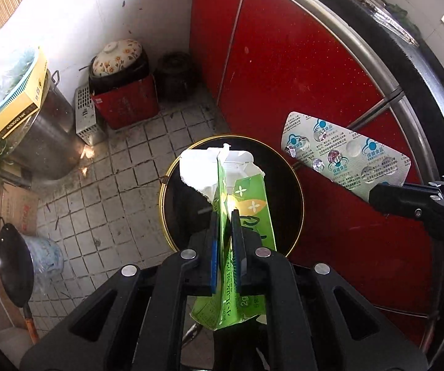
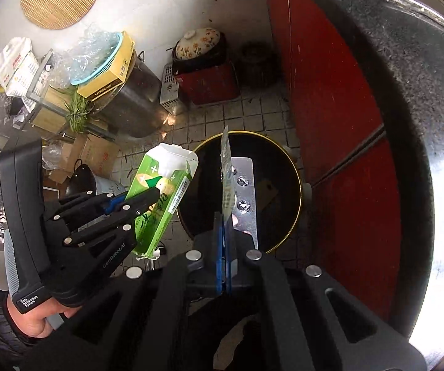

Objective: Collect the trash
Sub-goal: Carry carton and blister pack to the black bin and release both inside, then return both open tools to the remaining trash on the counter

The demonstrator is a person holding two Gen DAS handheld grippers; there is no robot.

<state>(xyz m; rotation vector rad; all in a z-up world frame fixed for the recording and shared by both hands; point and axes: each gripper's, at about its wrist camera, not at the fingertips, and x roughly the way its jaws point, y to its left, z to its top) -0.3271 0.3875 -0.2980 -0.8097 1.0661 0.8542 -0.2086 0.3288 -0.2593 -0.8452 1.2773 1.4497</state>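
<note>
Bin (image 1: 172, 216) rim under carton (image 1: 246, 204) – blister pack (image 1: 345, 157) beside.

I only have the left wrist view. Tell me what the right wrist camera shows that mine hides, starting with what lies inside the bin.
Observer: Inside the black bin, a small flat tan piece lies at the bottom; your carton blocks that spot.
Operator: Report the hand on the left gripper.
Observer: A bare hand with a dark sleeve grips the handle of the left gripper, which is shut on the green carton.
Operator: Describe how the blister pack sits in the right gripper.
Observer: The right gripper clamps the blister pack edge-on, and the pack stands over the bin's opening.
</note>
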